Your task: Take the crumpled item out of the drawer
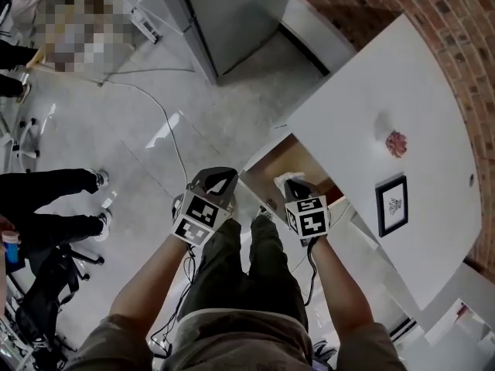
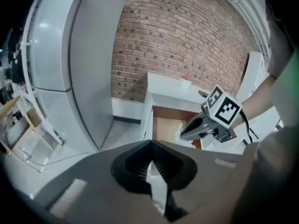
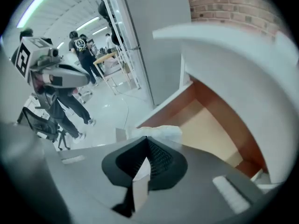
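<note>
The white crumpled item (image 3: 156,130) is pinched at the tips of my right gripper (image 3: 147,138), which is shut on it above the open wooden drawer (image 3: 210,125). In the head view the right gripper (image 1: 292,182) hangs over the drawer (image 1: 298,154) under the white table. The left gripper view shows the same white wad (image 2: 183,126) at the right gripper's tip. My left gripper (image 1: 219,174) is held to the left of the drawer's front, over the floor. Its jaws (image 2: 150,143) meet with nothing between them.
A white tabletop (image 1: 387,91) bears a small red crumpled thing (image 1: 396,143) and a framed picture (image 1: 391,205). A grey cabinet (image 1: 232,14) stands beyond the drawer, against a brick wall (image 1: 456,37). A cable (image 1: 166,122) runs over the floor; a person's legs (image 1: 46,199) are at left.
</note>
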### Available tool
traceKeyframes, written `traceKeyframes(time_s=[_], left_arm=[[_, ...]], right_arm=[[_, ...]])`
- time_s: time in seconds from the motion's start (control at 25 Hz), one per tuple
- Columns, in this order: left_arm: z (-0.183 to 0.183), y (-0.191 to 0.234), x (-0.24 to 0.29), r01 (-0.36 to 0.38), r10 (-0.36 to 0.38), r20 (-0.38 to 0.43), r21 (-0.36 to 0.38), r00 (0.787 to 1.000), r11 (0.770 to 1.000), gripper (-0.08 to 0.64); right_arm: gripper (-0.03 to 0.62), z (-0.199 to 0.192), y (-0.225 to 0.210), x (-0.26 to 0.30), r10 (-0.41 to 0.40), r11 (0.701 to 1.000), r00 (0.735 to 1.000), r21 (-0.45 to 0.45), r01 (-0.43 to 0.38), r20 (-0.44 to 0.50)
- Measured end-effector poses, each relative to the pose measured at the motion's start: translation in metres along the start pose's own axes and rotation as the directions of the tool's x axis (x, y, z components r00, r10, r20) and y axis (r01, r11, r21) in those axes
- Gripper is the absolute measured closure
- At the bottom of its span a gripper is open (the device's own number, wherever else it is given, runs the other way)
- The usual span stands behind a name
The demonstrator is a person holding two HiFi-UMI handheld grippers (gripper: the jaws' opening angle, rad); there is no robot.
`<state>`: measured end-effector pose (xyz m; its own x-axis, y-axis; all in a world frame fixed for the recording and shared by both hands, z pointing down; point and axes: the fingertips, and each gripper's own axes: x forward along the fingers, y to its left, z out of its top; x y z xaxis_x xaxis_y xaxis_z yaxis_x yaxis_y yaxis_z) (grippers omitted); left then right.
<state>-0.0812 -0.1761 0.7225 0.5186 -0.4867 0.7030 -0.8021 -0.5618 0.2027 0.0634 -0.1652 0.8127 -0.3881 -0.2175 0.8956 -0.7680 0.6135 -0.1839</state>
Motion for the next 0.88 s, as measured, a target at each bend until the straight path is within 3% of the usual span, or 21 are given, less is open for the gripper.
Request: traceKeyframes(time_s=[0.24,0.48,0.6,0.72,0.88], left_arm=[[0.056,-0.005,-0.047,-0.031,0.029,0.063,0.028,0.998,0.999,0.558],[0.115,-0.009,-0.098,-0.074,0.068,0.139,0.038,0.988,0.997,0.558],[0.154,-0.014,-0.129,-0.085,0.078,0.23,0.021,0.97,0.996,0.558],[0.2,-0.02,-0.171,-0.094,0.086,0.357,0.005,0.93,0.996,0.558],[0.244,-0.032,-0.222,-0.134,0.102,0.447,0.041,0.889,0.99,0.558]], right_arm=[[0.565,0.075,0.032,-0.088,0.017,0.999,0.985,-0.045,-0.009,0.17],[0.565,0.147,0.052,-0.186,0.022,0.996,0.938,-0.09,0.009,0.345],[0.565,0.181,0.057,-0.241,0.007,0.99,0.897,-0.128,0.055,0.443],[0.565,0.213,0.062,-0.297,-0.003,0.983,0.841,-0.154,0.103,0.541],[0.563,0.24,0.073,-0.368,-0.015,0.968,0.766,-0.184,0.173,0.642]])
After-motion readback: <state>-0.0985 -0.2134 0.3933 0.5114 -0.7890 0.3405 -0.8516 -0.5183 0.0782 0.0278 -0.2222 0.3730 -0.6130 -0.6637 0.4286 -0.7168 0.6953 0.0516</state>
